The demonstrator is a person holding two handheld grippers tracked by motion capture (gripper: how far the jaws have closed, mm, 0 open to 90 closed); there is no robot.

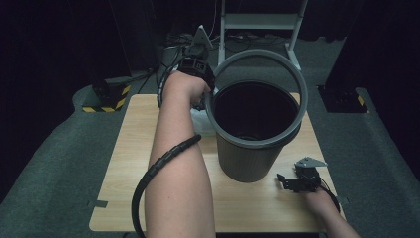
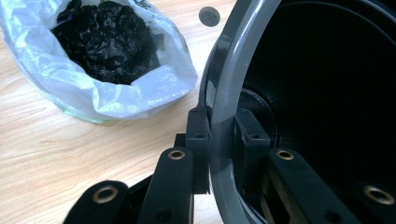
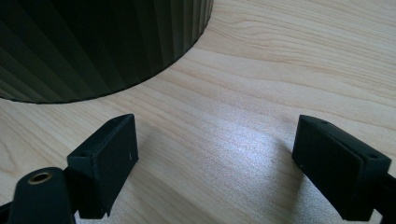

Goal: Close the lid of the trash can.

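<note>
A ribbed dark bin (image 1: pixel 247 158) stands in the middle of the wooden table (image 1: pixel 129 163). Its grey ring rim (image 1: pixel 257 53) is tilted, the far side raised above the bin's mouth and the near side resting on it. My left gripper (image 1: pixel 210 96) is shut on the ring's left edge. In the left gripper view the grey ring (image 2: pixel 224 70) runs between the two pads of the left gripper (image 2: pixel 222 135), one pad outside and one inside. My right gripper (image 1: pixel 285 181) rests open on the table by the bin's base, and the right gripper (image 3: pixel 215 158) has bare wood between its jaws.
A clear plastic bag (image 2: pixel 116 93) holding crumpled black material (image 2: pixel 107 42) lies on the table left of the bin, partly hidden by my forearm as the bag (image 1: pixel 202 121). A small dark disc (image 2: pixel 209 16) sits in the tabletop. The bin's wall (image 3: pixel 93 42) is close to the right gripper.
</note>
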